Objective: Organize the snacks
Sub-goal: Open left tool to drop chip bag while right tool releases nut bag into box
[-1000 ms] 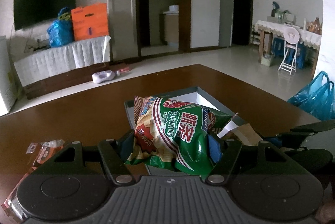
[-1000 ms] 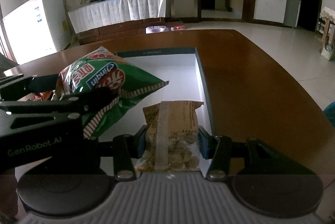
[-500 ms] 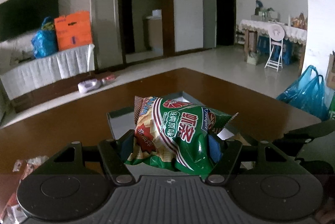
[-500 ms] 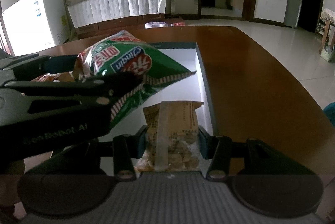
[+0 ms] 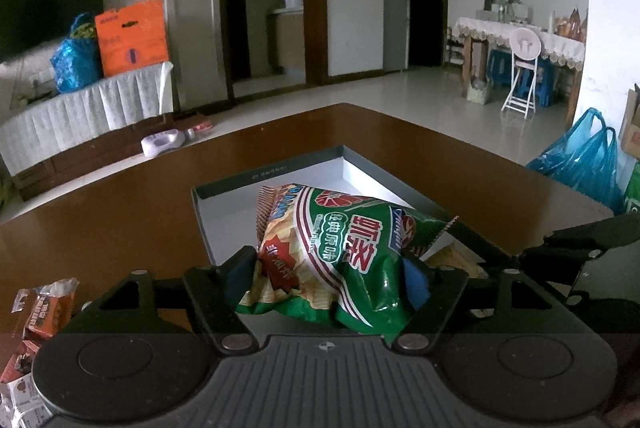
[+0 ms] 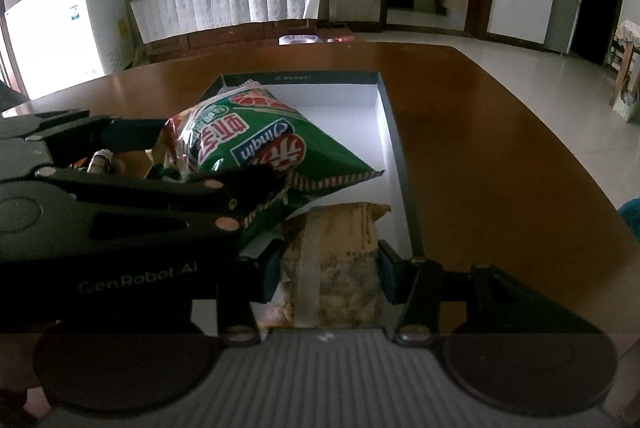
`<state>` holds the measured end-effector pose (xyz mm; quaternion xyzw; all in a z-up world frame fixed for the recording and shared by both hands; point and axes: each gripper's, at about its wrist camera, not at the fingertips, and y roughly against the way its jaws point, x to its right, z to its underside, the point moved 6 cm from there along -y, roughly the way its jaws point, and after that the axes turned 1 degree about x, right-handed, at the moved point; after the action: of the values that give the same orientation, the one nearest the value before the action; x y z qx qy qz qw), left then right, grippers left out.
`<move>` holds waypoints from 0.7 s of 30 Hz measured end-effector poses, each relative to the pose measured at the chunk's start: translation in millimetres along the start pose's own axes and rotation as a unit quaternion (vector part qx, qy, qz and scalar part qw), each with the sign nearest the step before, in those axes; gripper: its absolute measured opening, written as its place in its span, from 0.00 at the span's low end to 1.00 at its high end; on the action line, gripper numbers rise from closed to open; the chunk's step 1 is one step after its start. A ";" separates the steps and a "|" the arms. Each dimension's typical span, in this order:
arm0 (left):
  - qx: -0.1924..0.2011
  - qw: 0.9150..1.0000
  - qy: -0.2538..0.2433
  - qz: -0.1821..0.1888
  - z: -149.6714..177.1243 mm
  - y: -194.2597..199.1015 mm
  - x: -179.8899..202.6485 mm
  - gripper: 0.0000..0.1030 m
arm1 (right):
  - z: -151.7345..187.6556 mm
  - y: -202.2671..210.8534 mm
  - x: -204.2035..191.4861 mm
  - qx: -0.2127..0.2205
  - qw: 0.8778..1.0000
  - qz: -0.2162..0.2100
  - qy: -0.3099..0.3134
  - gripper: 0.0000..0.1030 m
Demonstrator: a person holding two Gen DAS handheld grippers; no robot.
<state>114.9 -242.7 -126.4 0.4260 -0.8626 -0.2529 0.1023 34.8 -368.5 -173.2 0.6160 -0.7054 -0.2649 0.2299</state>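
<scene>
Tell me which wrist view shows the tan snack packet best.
The right wrist view. There the tan snack packet sits front and centre, clamped in the right gripper over the box, though the green chip bag overlaps its upper left corner. In the left wrist view only a sliver of it shows behind that bag.

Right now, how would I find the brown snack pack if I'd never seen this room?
Find the brown table, then the shallow box with a white inside. At the box's near right corner, the right gripper pinches the tan snack pack. It is plain and pale-striped, unlike the green shrimp chips bag above it.
</scene>
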 end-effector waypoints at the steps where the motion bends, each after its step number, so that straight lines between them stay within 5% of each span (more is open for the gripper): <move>1: -0.001 1.000 -0.001 0.001 0.3 -0.6 -0.8 0.74 | 1.5 -1.0 1.0 0.000 1.000 0.001 0.002 0.48; 11: 0.032 0.999 -0.019 -0.018 -3.2 16.4 -0.4 0.97 | 2.3 -0.3 -4.2 0.000 1.000 0.005 0.017 0.50; 21: 0.041 0.999 -0.017 -0.031 -2.8 40.2 -14.4 1.00 | -1.7 17.0 -12.0 0.031 0.999 0.007 0.043 0.65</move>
<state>97.3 -211.9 -102.5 0.4523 -0.8601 -0.2274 0.0620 24.9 -355.1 -160.7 0.6286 -0.7071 -0.2142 0.2429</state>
